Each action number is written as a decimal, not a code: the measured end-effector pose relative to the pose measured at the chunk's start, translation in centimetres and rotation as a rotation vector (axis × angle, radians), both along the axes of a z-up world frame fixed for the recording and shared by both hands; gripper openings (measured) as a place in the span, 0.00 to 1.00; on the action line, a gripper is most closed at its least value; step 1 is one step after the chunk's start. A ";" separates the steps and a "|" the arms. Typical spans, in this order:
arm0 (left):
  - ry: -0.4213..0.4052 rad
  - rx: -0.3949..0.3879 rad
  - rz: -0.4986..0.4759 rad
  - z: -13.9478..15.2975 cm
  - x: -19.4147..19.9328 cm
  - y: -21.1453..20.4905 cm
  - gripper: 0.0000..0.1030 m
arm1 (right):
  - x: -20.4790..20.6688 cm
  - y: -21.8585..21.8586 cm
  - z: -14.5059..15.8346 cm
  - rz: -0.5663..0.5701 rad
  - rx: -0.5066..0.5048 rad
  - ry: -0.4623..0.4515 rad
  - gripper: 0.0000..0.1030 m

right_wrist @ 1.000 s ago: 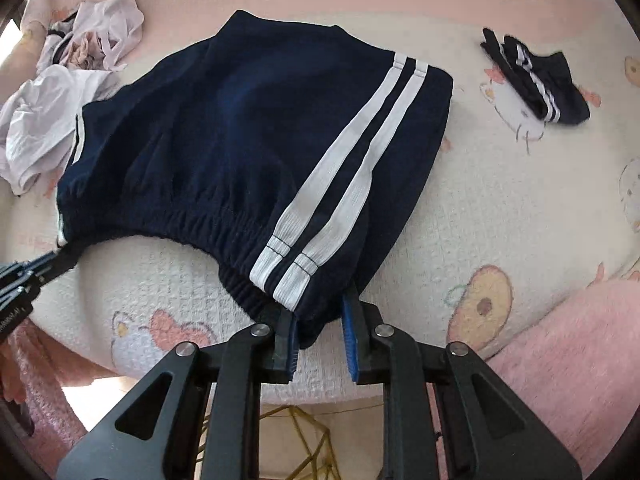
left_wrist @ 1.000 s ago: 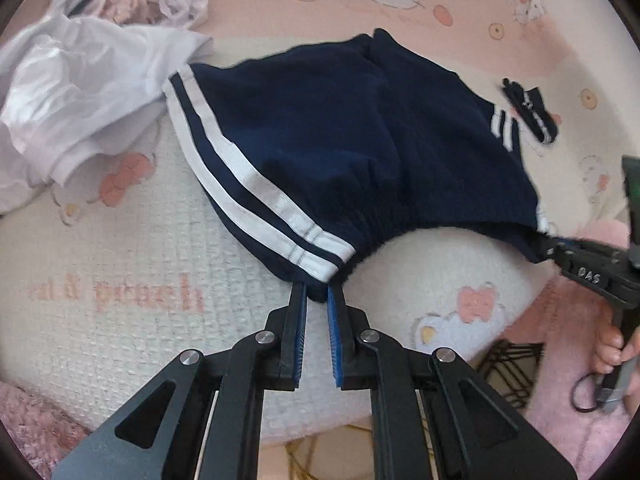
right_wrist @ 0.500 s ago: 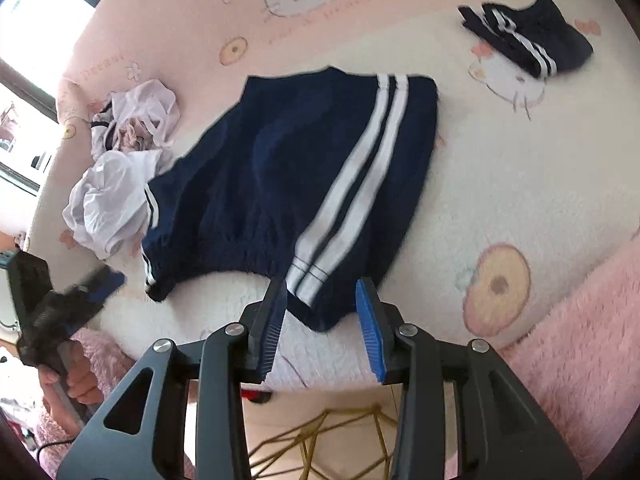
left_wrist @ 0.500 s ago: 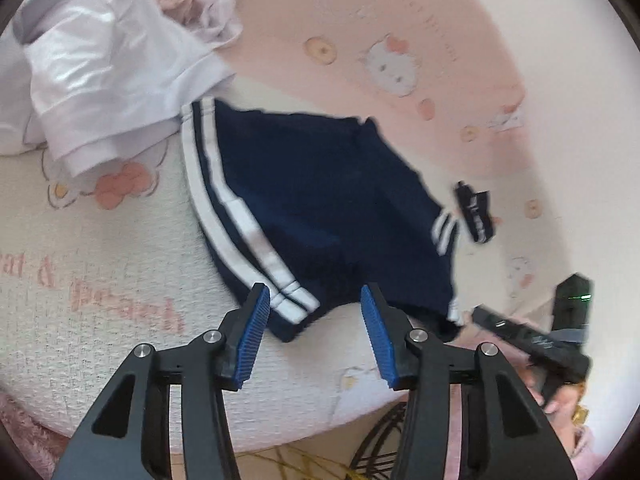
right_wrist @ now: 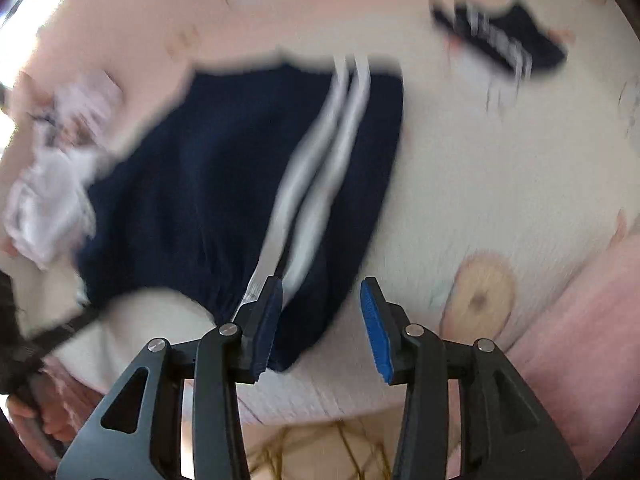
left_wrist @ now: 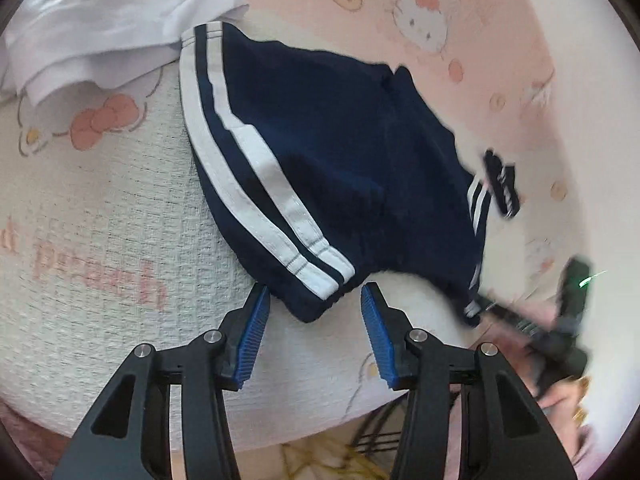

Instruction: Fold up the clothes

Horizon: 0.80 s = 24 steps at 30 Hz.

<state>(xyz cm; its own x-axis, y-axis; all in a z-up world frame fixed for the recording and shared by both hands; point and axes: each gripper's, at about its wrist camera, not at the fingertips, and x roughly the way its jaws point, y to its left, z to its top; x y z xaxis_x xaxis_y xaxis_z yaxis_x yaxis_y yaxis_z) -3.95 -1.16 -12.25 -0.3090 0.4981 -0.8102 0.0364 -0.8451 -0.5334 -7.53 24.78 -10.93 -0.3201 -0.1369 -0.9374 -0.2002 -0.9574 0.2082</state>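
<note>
Navy shorts (left_wrist: 344,152) with white side stripes lie flat on the cream and pink blanket (left_wrist: 104,208). My left gripper (left_wrist: 312,336) is open, its blue pads either side of the shorts' near waistband corner, not clamping it. In the right wrist view, which is motion-blurred, the shorts (right_wrist: 224,184) lie ahead and my right gripper (right_wrist: 322,326) is open around their other waistband corner. The right gripper also shows in the left wrist view (left_wrist: 544,320) at the far right.
A white garment pile (left_wrist: 100,28) lies at the shorts' far left edge, also in the right wrist view (right_wrist: 48,208). A small folded navy striped item (right_wrist: 500,40) lies on the blanket beyond the shorts. The blanket's front edge is just below both grippers.
Both grippers were shut on the waistband corners a second ago, then opened and let the shorts drop flat. Both have since moved closer to the corners again.
</note>
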 end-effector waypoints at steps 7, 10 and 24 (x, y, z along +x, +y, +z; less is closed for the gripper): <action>0.026 -0.212 -0.056 0.6 0.0 2.0 0.30 | 0.5 -0.7 0.9 0.029 0.249 -0.012 0.40; 0.046 -0.230 -0.055 1.2 0.7 1.6 0.30 | 1.2 0.0 2.2 0.012 0.203 0.049 0.40; 0.042 -0.196 -0.082 0.9 0.6 2.8 0.21 | 1.3 -0.8 1.3 0.164 0.083 0.019 0.22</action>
